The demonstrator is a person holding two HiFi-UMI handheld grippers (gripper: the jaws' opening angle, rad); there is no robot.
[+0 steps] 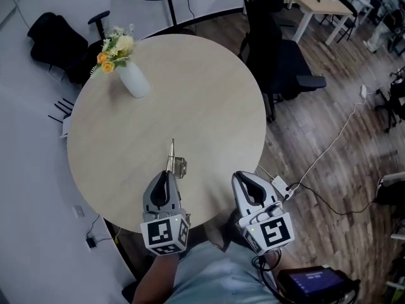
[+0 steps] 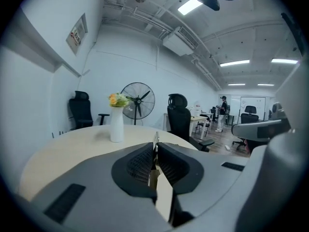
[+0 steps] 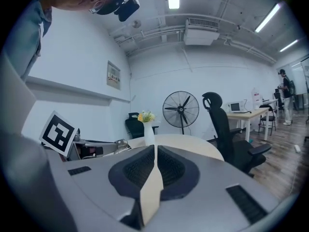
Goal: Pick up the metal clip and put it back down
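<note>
The metal clip is a thin silver piece with a long handle pointing away from me, over the near part of the round table. My left gripper is shut on the clip's near end. In the left gripper view the clip stands as a thin edge pinched between the dark pads. My right gripper hovers at the table's near right edge, shut with nothing in it. The right gripper view shows its jaws pressed together.
A white vase with yellow flowers stands on the table's far left. A black office chair is beside the table at the right. A floor fan stands behind the table. Cables run over the wooden floor at the right.
</note>
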